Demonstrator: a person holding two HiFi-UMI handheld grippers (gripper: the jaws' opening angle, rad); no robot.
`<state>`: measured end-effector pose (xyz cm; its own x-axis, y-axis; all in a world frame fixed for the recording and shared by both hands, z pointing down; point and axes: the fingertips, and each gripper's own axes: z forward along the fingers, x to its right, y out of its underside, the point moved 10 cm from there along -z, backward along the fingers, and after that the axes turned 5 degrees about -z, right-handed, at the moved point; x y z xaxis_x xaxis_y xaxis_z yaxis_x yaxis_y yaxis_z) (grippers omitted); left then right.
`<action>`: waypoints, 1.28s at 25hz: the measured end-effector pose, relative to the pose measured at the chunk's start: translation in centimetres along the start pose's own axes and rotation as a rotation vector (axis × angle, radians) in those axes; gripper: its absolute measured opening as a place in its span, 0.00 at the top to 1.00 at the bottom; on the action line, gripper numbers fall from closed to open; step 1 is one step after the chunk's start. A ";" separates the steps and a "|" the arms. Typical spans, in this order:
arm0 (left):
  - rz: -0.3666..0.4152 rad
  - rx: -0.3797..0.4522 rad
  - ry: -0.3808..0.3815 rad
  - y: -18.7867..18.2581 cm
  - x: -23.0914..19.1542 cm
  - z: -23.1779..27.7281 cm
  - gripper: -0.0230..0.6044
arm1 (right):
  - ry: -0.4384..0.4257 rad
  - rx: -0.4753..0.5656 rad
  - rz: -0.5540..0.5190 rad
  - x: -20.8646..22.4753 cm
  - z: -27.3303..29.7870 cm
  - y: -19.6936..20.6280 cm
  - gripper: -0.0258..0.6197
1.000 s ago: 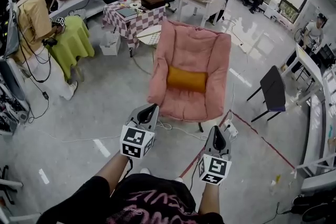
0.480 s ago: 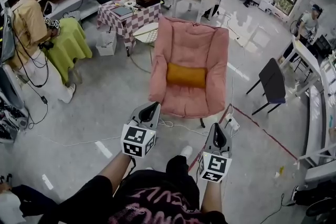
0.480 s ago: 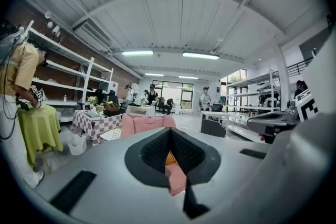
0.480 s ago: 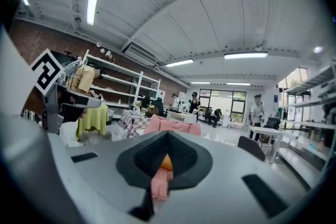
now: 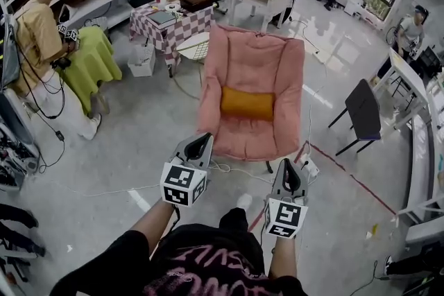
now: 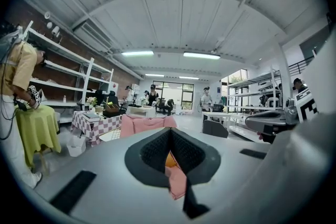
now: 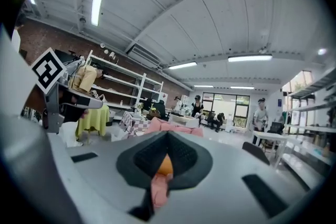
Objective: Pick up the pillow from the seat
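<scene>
Progress: nothing lifted yet | pillow (image 5: 247, 105): orange, lying crosswise on pink seat (image 5: 257, 59), untouched | left gripper (image 5: 197, 146): jaws together, empty | right gripper (image 5: 289, 181): jaws together, empty | both held well short of seat | remaining: approach, open jaws, grasp pillow, lift clear.

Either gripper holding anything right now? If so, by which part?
Nothing is held. The left gripper and right gripper are both shut and empty, short of the pink chair. The orange pillow lies untouched on its seat.
</scene>
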<state>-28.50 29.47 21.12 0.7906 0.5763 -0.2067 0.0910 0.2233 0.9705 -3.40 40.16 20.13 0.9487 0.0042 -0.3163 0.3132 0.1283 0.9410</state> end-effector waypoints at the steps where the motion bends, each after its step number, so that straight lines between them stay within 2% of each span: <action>1: -0.002 0.000 0.000 0.0 0.0 0.5 0.95 | -0.002 0.004 0.001 0.3 0.3 0.1 0.93; 19: 0.000 -0.075 -0.015 1.3 0.0 11.6 0.95 | -0.051 -0.045 0.062 6.1 9.8 3.7 0.93; 32: 0.009 -0.128 -0.068 1.9 -0.9 21.1 0.95 | -0.088 -0.074 0.116 10.6 18.8 6.5 0.93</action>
<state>-16.23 12.82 25.78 0.8309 0.5249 -0.1846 0.0089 0.3192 0.9477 9.51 22.38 25.12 0.9794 -0.0638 -0.1915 0.2006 0.2050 0.9580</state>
